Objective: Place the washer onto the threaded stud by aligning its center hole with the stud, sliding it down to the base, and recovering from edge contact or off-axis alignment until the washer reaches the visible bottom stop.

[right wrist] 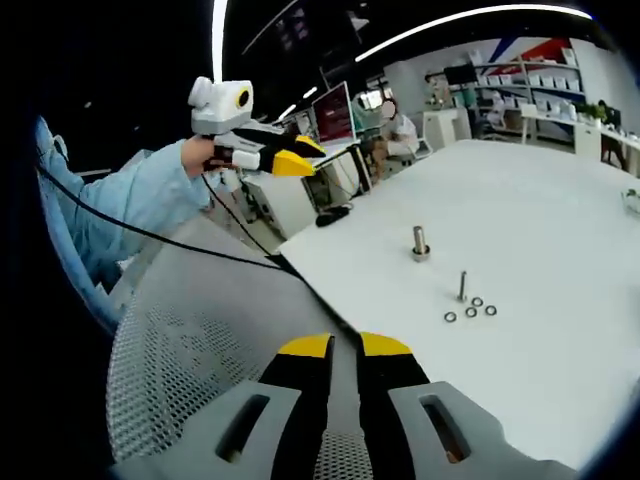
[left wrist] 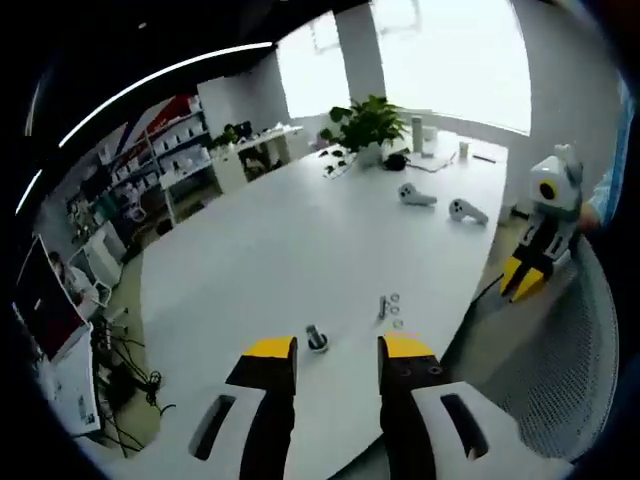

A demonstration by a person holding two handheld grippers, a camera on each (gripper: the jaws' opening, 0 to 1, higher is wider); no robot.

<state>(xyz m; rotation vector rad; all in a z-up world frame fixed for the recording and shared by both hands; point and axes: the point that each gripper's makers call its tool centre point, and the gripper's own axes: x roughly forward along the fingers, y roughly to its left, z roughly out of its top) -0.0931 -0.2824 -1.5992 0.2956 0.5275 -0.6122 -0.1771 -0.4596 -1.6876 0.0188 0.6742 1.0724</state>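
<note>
so, in the left gripper view, the left gripper (left wrist: 337, 349) hangs over the near edge of the white table (left wrist: 270, 250) with its yellow-tipped jaws spread apart and nothing between them. just ahead of the tips stands a short bolt on a wide base (left wrist: 317, 338), and a little further on the slim threaded stud (left wrist: 383, 308) stands upright. beside it lie the small washers (left wrist: 396, 311), flat on the table, none on the stud. two white controllers (left wrist: 440, 202) and a potted plant (left wrist: 365, 125) sit far across the table. the right gripper (left wrist: 528, 272) shows at the right edge, off the table beside a mesh chair back (left wrist: 560, 370).

in the right gripper view, the right gripper (right wrist: 345, 347) is released, jaws a narrow gap apart and empty, over the mesh chair. on the table the threaded stud (right wrist: 462, 286) stands with the washers (right wrist: 471, 310) loose around its foot; the bolt (right wrist: 420, 243) is beyond. the left gripper (right wrist: 290, 158) is raised in a hand (right wrist: 196, 153) at upper left.
</note>
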